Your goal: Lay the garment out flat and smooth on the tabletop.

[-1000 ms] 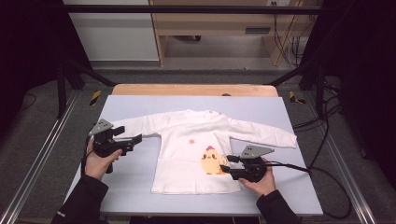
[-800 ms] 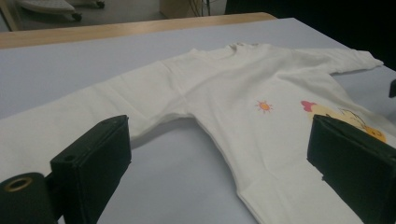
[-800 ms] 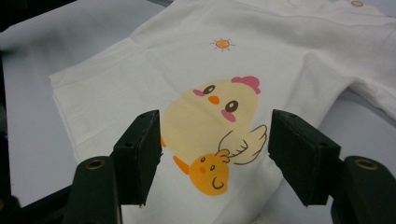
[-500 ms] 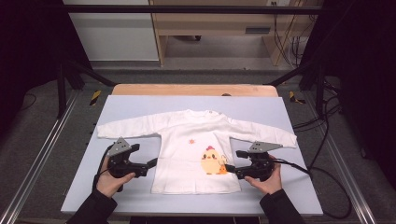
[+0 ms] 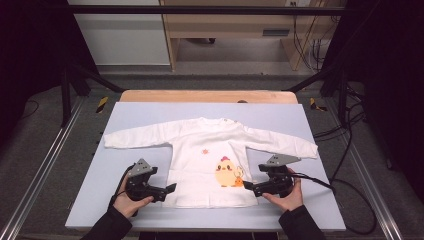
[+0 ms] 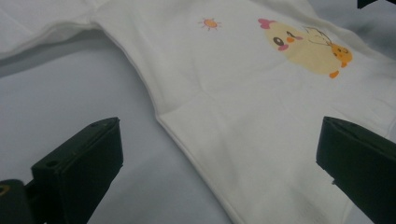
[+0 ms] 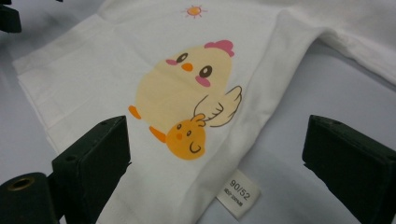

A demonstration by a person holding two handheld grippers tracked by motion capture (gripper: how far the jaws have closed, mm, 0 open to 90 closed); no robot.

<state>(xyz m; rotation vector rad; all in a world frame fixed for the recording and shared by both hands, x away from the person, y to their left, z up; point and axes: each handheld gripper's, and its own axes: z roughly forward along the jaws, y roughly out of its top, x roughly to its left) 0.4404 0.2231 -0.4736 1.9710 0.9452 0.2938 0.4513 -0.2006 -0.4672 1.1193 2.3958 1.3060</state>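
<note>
A white long-sleeved baby shirt (image 5: 200, 165) lies flat on the pale blue mat (image 5: 150, 115), sleeves spread, with a yellow chick print (image 5: 227, 172) near its hem. My left gripper (image 5: 170, 189) lies low at the shirt's lower left corner. Its jaws have just been opening and stand open, with the shirt's side edge (image 6: 187, 140) between them, untouched. My right gripper (image 5: 248, 186) is at the lower right corner. Its jaws have also just been opening and stand open (image 7: 217, 133) around the side seam, the small chick and a size label (image 7: 238, 191).
The mat covers a wooden table (image 5: 205, 96) that shows at the far edge. Metal rails (image 5: 45, 165) run along both sides. A cable (image 5: 345, 185) trails from the right gripper off the mat's right side. Bare mat lies left and right of the shirt's body.
My left hand has come from beside the left sleeve toward the near edge and rightward, down to the shirt's lower left corner. The right hand has stayed at the lower right corner.
</note>
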